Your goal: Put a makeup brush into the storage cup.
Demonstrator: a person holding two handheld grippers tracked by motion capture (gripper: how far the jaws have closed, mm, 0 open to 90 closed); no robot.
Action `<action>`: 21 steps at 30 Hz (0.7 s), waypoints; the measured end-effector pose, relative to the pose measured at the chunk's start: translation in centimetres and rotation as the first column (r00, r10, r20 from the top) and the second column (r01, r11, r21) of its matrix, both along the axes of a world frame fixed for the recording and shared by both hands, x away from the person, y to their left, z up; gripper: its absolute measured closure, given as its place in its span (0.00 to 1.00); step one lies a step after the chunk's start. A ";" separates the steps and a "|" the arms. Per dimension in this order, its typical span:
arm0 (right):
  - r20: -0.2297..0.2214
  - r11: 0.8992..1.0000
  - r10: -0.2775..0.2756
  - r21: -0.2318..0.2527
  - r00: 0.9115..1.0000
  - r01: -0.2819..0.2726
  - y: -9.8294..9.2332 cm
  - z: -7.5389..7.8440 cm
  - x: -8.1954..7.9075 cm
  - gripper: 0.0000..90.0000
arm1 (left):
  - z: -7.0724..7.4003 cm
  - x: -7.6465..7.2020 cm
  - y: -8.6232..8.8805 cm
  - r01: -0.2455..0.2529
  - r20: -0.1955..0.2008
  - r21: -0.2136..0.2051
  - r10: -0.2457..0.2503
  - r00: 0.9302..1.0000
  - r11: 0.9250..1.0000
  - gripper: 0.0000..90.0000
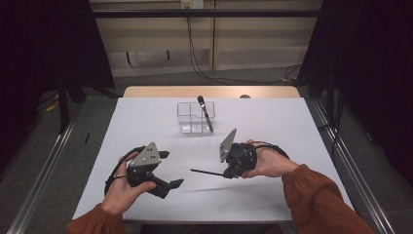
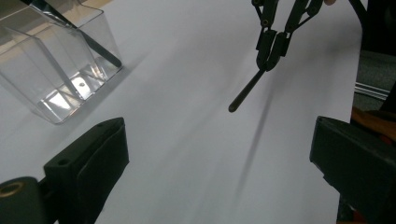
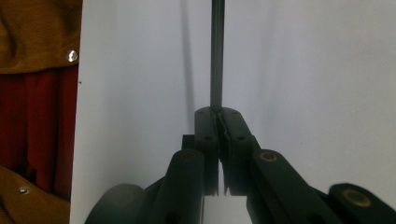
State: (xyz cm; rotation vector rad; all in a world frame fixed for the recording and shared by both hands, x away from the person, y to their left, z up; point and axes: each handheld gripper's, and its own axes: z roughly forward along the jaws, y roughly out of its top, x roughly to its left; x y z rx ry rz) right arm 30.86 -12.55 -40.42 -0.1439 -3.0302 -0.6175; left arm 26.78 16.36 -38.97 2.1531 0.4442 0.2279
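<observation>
The right gripper [image 1: 225,173] clamps a thin dark rod [image 1: 207,172] (held level) near the clear organizer [image 1: 191,119]; the left gripper [image 1: 168,170] gapes empty.

A white surface [image 1: 146,122] fills the middle of the frame, with a strip of pale wood [image 1: 209,91] showing along its far edge. Around it lies grey carpeted floor [image 1: 160,78]. Black curtains [image 1: 44,44] hang at the upper left and upper right, dark against the rest. Between them, at top centre, stands a beige panelled wall [image 1: 253,34] — a white socket [image 1: 191,4] sits at its top, and black cables [image 1: 195,58] drop from it to the floor. Metal rails [image 1: 44,165] run along both lower sides — light is even and soft.
</observation>
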 end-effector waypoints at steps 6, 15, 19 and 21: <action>0.001 0.999 0.019 -0.033 1.000 -0.019 0.4 0.2 0.1 0.97 | -0.1 0.3 -1.1 0.041 -0.019 0.037 -0.040 0.999 0.998 0.05; -0.008 0.995 0.043 -0.087 0.999 -0.044 0.9 0.2 0.4 0.97 | 0.1 1.2 -2.1 0.105 -0.079 0.090 -0.098 0.992 0.990 0.05; -0.016 0.991 0.056 -0.120 0.998 -0.058 1.3 -0.1 0.5 0.97 | 0.0 1.5 -2.4 0.123 -0.081 0.104 -0.115 0.990 0.987 0.05; -0.022 0.990 0.060 -0.130 0.998 -0.062 1.4 0.0 0.5 0.97 | 0.0 1.7 -2.5 0.132 -0.094 0.122 -0.121 0.988 0.984 0.05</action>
